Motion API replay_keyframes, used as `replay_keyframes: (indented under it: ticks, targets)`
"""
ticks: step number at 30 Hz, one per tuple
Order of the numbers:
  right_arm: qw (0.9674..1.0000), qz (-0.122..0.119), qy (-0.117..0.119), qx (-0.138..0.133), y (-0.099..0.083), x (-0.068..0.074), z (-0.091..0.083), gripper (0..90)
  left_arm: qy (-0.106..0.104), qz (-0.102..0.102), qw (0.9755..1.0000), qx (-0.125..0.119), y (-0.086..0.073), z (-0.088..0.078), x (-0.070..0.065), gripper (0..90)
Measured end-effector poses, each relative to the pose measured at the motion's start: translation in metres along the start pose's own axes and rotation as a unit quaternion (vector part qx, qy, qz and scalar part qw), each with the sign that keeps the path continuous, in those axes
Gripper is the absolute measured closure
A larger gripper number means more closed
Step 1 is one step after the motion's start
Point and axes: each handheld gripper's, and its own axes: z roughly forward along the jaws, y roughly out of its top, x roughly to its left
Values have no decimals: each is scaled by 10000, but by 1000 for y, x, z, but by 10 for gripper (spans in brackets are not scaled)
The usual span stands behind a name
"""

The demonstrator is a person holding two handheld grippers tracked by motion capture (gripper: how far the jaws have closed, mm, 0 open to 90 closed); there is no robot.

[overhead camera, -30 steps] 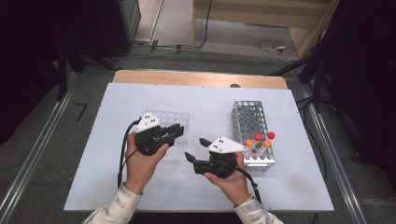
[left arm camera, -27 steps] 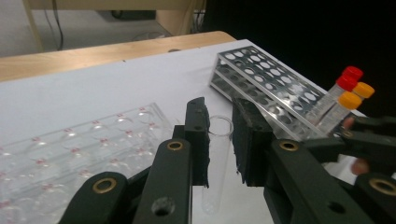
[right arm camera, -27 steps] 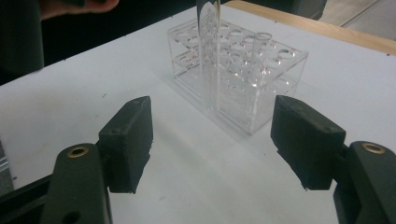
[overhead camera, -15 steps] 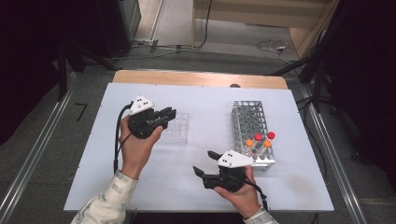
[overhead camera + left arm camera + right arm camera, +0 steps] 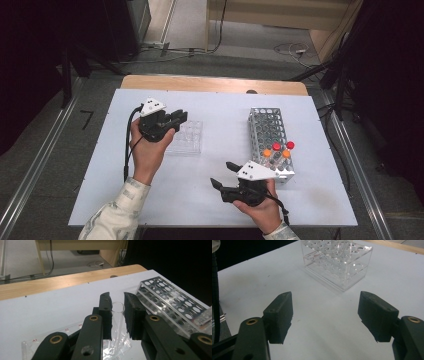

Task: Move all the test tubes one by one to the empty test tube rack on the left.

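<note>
Dark curtains and a grey floor with trailing cables frame the white tabletop (image 5: 150, 200), which rests on a wooden board. The left hand-held gripper (image 5: 117, 312) is clamped on a clear glass tube (image 5: 117, 315), open mouth uppermost, its long axis running nearly along the jaws. In the high view that left hand-held gripper (image 5: 177, 117) hovers over the far left corner of a clear well plate (image 5: 187, 140). The metal tube rack (image 5: 267, 132) stands well apart to its right, lengthwise away from the person, with orange- and red-capped tubes (image 5: 279, 149) at its near end. If the tube is bound for the rack, the left hand must carry it rightward across the tabletop and set it upright over a hole. The right hand-held gripper (image 5: 222, 175) is nearer the rack, just beside its near corner, jaws well apart and empty, pointing left. Small red characters on the plate's edge are too small to read.
</note>
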Motion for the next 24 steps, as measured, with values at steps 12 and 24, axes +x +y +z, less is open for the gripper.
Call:
replay_keyframes:
  ticks: [12,24]
  targets:
    - [10000,23,-40,-22,-1,-2,-3,267,164,202,9997,42,-10,12,-4,778]
    - [10000,-18,-53,-2,-2,-2,-2,266,358,517,9979,138,-40,26,-11,776]
